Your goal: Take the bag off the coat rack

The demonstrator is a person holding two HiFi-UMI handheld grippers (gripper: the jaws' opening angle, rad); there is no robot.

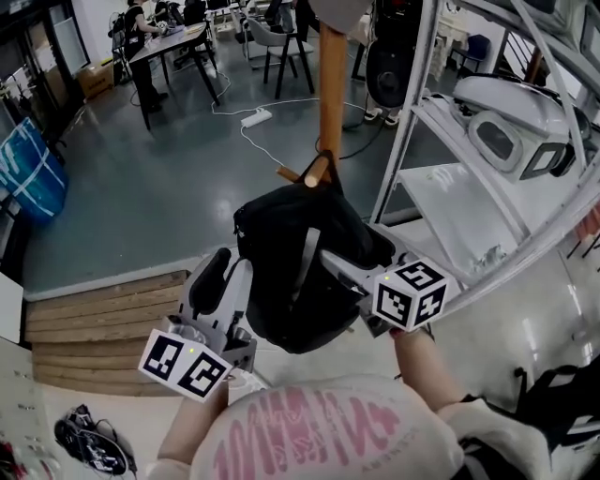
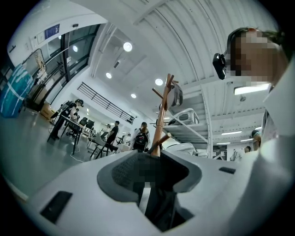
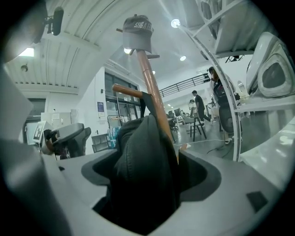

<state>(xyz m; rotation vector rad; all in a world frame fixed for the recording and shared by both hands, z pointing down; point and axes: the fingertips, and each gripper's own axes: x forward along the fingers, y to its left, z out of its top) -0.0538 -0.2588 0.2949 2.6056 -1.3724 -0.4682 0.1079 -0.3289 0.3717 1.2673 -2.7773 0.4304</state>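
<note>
Bag (image 1: 292, 281) between left gripper (image 1: 226, 278), right gripper (image 1: 360, 259)

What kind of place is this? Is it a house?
Not a house; probably a big workshop or lab: a bare grey floor, people working at desks, and white metal shelves.

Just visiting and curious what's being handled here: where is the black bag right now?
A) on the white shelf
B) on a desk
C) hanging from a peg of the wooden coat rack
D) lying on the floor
C: the black bag hangs from a peg of the wooden coat rack.
</note>
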